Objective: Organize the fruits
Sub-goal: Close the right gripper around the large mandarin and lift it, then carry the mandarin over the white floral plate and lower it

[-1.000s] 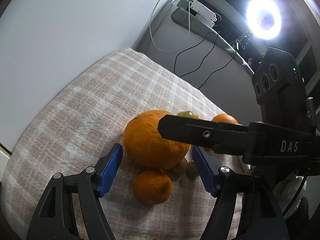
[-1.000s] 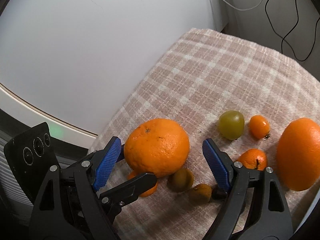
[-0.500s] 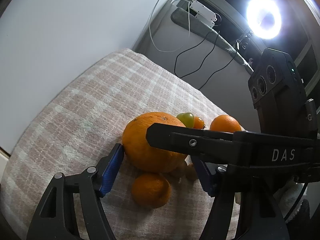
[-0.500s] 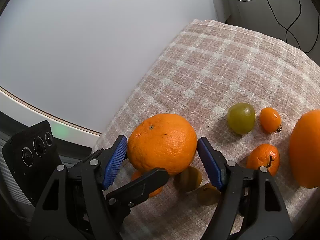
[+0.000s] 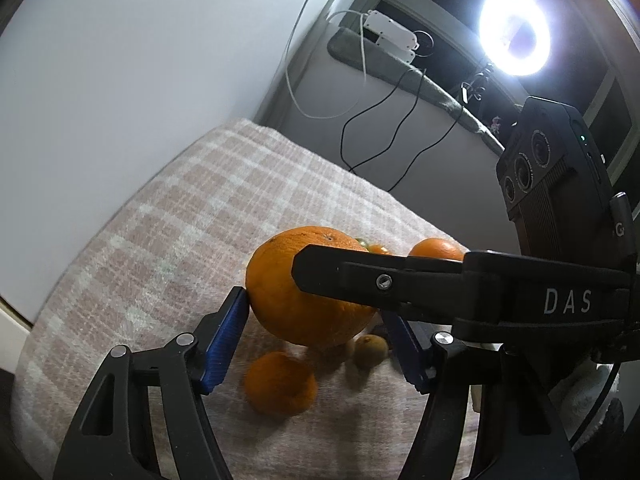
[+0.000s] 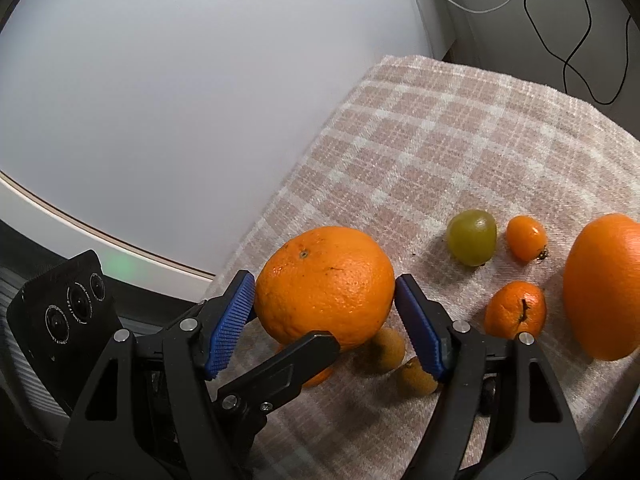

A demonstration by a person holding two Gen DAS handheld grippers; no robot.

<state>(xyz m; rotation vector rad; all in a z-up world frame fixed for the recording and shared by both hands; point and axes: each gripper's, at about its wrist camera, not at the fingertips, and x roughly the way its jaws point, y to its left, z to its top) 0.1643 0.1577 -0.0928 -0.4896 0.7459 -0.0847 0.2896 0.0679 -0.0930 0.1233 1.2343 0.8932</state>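
In the left wrist view, the big orange (image 5: 280,280) sits on the checked cloth (image 5: 160,240), straight ahead of the left gripper (image 5: 312,304) and between its jaws. It is round, so it has no long axis to line up with. The blue pad on the left of this view lies against the peel. The other pad is partly covered by a black finger (image 5: 360,280) of the right gripper (image 6: 324,284), which crosses in front. That pad looks to be touching too, so I take this as a grip, though the contact is not fully shown. A small mandarin (image 5: 280,384) and a brownish little fruit (image 5: 370,348) lie on the cloth just below the orange, nearer the camera and blurred. The ring lamp (image 5: 514,36) washes out the top right corner.

In the right wrist view, the same orange lies near the left edge of the cloth, and the right gripper's jaws are closed on it, one blue pad pressed to each side. Both hands are equally near, each on the one fruit. A finger (image 6: 280,364) of the left gripper comes in under the orange's near side and hides most of the small mandarin. Well apart toward the right edge lie a green grape (image 6: 472,236), a tiny orange fruit (image 6: 526,238), another mandarin (image 6: 516,310) and a second large orange (image 6: 604,284), which is cut off by the frame. No bowl or tray is in sight.
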